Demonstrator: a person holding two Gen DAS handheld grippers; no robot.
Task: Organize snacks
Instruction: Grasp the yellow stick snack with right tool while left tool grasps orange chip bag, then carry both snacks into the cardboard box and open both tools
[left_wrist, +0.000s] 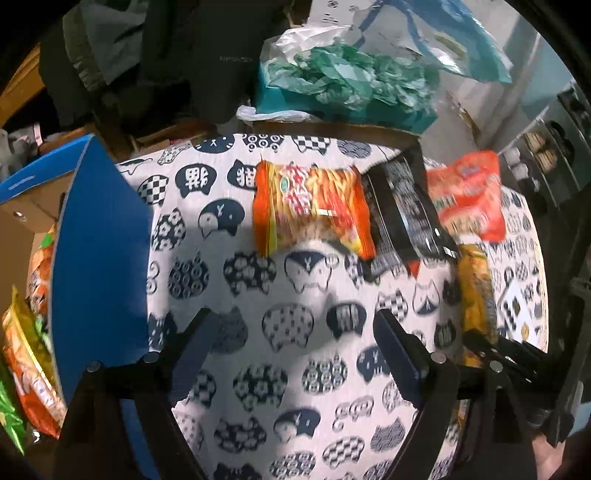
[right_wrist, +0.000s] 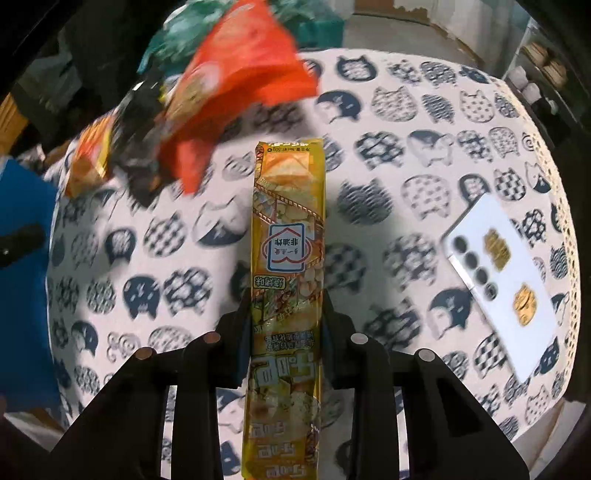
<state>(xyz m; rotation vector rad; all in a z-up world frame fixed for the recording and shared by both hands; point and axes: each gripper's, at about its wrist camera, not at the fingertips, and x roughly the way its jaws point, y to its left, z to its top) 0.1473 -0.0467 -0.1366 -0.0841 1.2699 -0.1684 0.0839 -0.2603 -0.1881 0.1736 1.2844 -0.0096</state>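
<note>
Yellow snack box (right_wrist: 288, 236) (squeezed edge-on) in right hand-held gripper (right_wrist: 286, 317)

Four snack packets lie on the table: orange (left_wrist: 312, 206), black (left_wrist: 406, 218), red (left_wrist: 469, 195), yellow (right_wrist: 288, 258). One phone (right_wrist: 506, 273) sits at right. One blue box (left_wrist: 99, 258) stands at left.

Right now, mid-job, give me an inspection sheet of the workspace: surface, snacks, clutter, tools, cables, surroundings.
Surface: round table under a cat-print cloth.
Job's things: orange snack bag, black packet and red bag lie together on the cloth; yellow snack pack is in the right tool; more snacks sit in the blue-lidded box at the table's left.
Clutter: white phone face down near the edge.
Grippers: left tool open, empty, above the cloth; right tool shut on the yellow pack.
Cables: nothing seen.
Surroundings: green plastic bags, dark clothing, shelving on the right.
</note>
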